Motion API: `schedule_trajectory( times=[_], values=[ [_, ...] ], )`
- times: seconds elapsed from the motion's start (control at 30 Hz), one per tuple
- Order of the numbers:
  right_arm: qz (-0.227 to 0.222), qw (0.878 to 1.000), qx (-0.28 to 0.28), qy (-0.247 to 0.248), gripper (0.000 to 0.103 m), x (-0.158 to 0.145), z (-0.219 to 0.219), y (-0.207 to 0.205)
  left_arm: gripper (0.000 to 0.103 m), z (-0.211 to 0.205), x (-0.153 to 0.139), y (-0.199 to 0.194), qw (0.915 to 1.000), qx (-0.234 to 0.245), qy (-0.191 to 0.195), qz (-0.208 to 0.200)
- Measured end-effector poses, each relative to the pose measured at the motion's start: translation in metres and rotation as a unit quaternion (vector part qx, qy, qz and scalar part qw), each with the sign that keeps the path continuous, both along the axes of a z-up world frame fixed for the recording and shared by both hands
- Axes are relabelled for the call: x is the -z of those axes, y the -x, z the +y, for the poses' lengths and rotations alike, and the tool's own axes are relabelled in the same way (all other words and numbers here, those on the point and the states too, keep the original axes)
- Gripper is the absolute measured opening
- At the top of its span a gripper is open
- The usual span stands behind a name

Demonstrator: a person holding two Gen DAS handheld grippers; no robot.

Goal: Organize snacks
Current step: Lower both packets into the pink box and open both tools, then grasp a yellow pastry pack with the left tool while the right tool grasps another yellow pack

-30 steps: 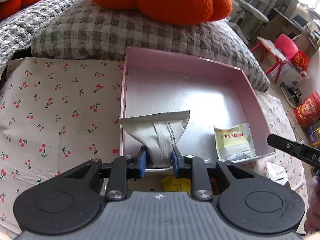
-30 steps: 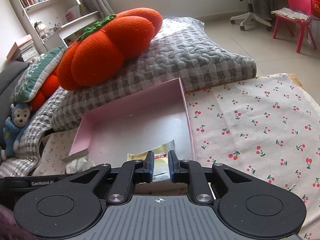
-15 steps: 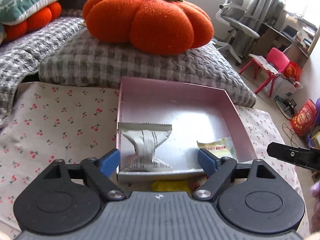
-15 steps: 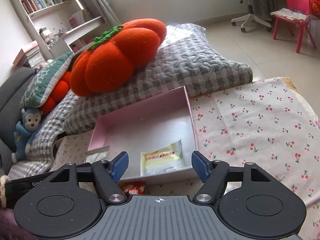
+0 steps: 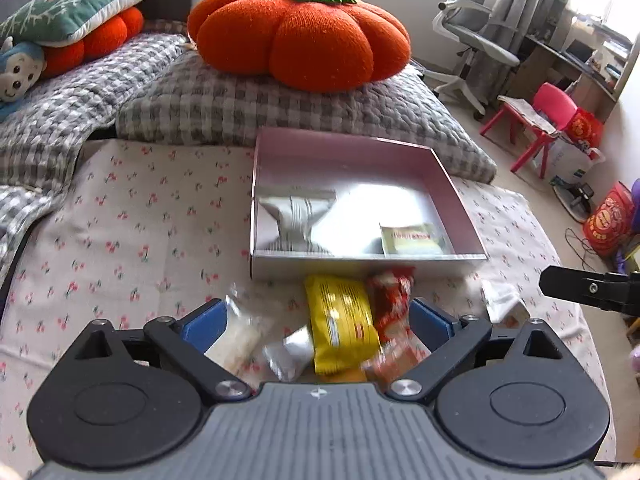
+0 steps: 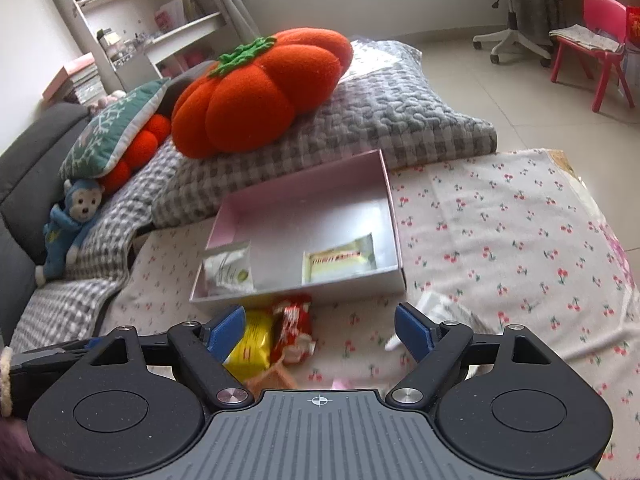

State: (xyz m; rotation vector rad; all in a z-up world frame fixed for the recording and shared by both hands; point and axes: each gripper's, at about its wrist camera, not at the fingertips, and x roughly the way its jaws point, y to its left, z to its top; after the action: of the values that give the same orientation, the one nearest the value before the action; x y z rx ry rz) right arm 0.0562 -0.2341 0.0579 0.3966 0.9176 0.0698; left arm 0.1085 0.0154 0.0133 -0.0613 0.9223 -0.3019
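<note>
- Both the left gripper and right gripper have just been opening; fingers spread, nothing between them.
- Grey packet and pale yellow packet lie in the pink box.
- Yellow packet and red packet overlap just near of the box; a grab could catch both.

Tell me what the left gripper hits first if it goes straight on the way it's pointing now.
Probably the yellow snack packet on the cloth just ahead of the open left gripper, not the pink box beyond; depth is unclear.
</note>
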Motion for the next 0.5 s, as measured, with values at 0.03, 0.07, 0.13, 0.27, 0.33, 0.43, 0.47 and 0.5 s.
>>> schedule_trajectory(
  times=[0.03,0.07,0.13,0.27,0.33,0.43,0.47,0.5],
  values=[
    [0.000,1.000,-0.003,-0.002,0.084,0.000,0.001,0.005,0.099,0.001,0.000,0.004,1.0000,0.000,-0.002,0.002],
    [0.001,1.000,-0.005,-0.003,0.087,0.000,0.003,0.008,0.100,0.002,0.000,0.009,1.0000,0.000,-0.004,0.003],
    [0.000,1.000,-0.009,-0.004,0.089,0.001,0.005,0.017,0.101,0.006,0.001,0.020,1.0000,0.001,-0.003,0.005],
    [0.000,1.000,-0.020,-0.002,0.090,0.007,0.010,0.031,0.102,0.018,0.010,0.037,1.0000,0.005,0.006,0.000],
    [-0.002,1.000,-0.026,0.002,0.090,0.010,0.012,0.037,0.102,0.021,0.014,0.042,1.0000,0.008,-0.003,-0.004],
    [-0.003,0.999,-0.036,0.011,0.091,0.016,0.015,0.045,0.102,0.027,0.018,0.047,0.9997,0.015,-0.014,-0.012],
    [-0.002,0.999,-0.039,0.015,0.092,0.018,0.017,0.048,0.102,0.031,0.020,0.048,0.9997,0.015,-0.015,-0.011],
    [-0.002,0.999,-0.041,0.019,0.092,0.020,0.018,0.051,0.102,0.033,0.023,0.050,0.9997,0.014,-0.016,-0.007]
  ],
)
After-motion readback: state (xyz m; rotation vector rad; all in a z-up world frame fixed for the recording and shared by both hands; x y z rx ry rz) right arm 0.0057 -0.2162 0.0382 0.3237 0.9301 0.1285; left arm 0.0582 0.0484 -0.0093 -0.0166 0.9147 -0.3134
